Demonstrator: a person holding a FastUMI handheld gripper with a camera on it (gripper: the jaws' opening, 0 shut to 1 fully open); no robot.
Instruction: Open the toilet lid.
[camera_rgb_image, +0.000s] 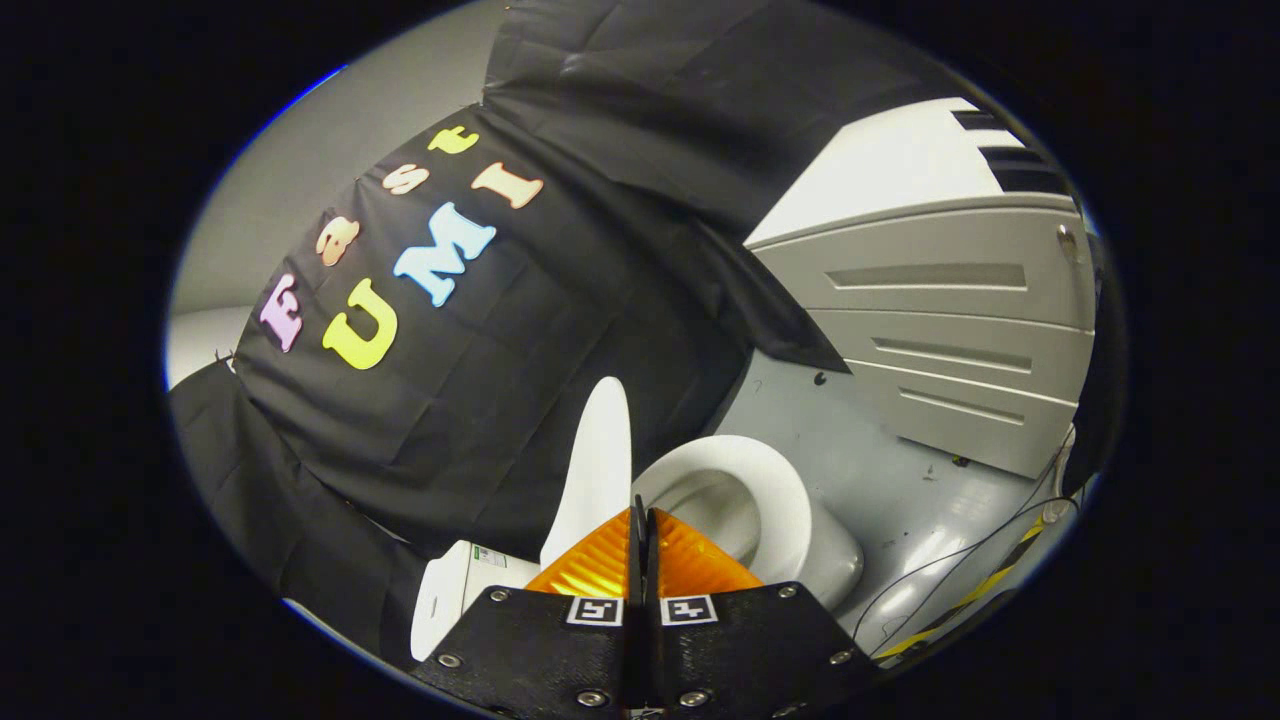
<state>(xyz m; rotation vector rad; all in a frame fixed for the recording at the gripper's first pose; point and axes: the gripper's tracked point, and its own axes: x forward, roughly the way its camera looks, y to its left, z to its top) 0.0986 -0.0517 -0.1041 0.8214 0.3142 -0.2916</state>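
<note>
Toilet lid (598, 470) stands raised beside the open bowl (745, 500), just beyond my tool (641, 520), whose fingers meet, pressed together, holding nothing.

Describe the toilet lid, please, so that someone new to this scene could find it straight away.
Start at the white toilet on the grey floor, in front of the black cloth wall. The toilet lid stands raised on edge beside the open seat ring, just beyond the tips of the closed gripper. Unlike the round seat, it is a thin upright white slab.
</note>
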